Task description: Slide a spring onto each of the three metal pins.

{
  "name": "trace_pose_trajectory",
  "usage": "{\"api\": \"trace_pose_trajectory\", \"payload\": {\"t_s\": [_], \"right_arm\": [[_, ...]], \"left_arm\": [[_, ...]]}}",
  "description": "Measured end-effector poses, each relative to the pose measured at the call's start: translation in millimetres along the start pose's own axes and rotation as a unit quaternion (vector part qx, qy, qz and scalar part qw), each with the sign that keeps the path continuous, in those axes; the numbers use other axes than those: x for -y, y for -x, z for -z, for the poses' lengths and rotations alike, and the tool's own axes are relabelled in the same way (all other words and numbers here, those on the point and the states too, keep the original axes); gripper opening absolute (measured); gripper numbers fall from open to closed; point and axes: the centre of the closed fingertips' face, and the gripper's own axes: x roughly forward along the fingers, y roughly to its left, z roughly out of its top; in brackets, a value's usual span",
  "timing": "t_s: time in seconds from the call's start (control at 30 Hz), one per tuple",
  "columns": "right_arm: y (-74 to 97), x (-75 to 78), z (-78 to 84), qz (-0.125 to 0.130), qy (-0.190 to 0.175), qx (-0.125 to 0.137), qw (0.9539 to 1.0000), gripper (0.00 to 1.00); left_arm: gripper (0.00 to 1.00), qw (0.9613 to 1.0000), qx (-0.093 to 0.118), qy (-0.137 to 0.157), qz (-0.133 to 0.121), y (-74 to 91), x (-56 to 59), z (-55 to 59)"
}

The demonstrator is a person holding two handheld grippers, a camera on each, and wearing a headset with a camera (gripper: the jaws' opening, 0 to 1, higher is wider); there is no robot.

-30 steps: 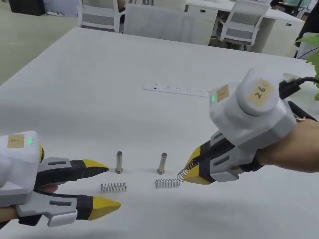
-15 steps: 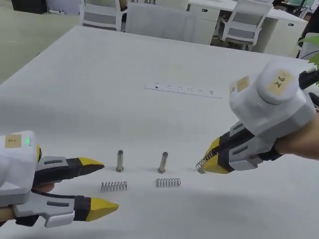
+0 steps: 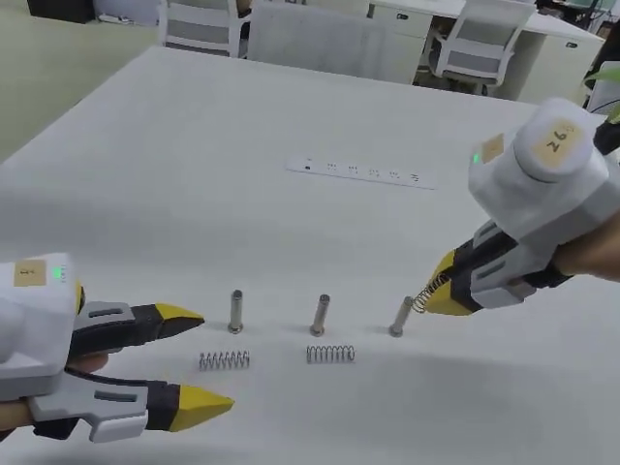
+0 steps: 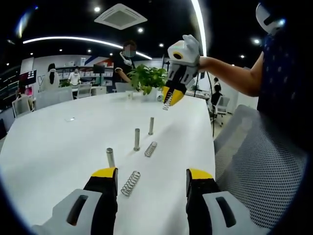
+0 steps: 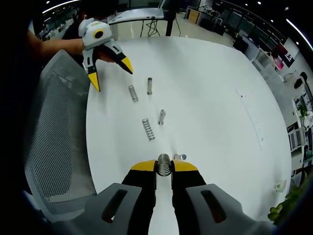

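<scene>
White tabletop (image 3: pixel 194 174) lies under the right gripper (image 3: pixel 433 295), whose jaws are nearly closed and pinch a spring (image 3: pixel 422 294) at their tips, now lifted off the table since a second ago, rightmost pin (image 3: pixel 400 317) just below; the left gripper (image 3: pixel 211 358) gapes wide and empty.

Three pins (image 3: pixel 236 311) (image 3: pixel 321 315) (image 3: pixel 400 317); three springs (image 3: pixel 224 360) (image 3: pixel 330 354) (image 3: pixel 424 291); two tools (image 3: pixel 213 358) (image 3: pixel 441 298); one power strip (image 3: pixel 360 174).

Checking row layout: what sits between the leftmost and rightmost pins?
Head view: the middle pin, upright, stands between the leftmost pin and the rightmost pin. A loose spring lies just in front of the row.
</scene>
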Motion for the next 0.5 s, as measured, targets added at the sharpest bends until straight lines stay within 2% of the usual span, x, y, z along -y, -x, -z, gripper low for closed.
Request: {"api": "trace_pose_trajectory", "payload": {"t_s": [0.17,0.5], "right_arm": [[-3.6,14.5,5.6,0.015,-0.002,-0.013,0.9998,0.08],[-14.3,27.2,12.2,0.015,-0.010,-0.021,0.9996,0.09]], "left_arm": [[0.51,1.0000,-0.002,-0.001,0.001,-0.8,1.5,0.4],[0.52,1.0000,-0.004,0.000,0.000,-0.2,1.6,0.4]]}}
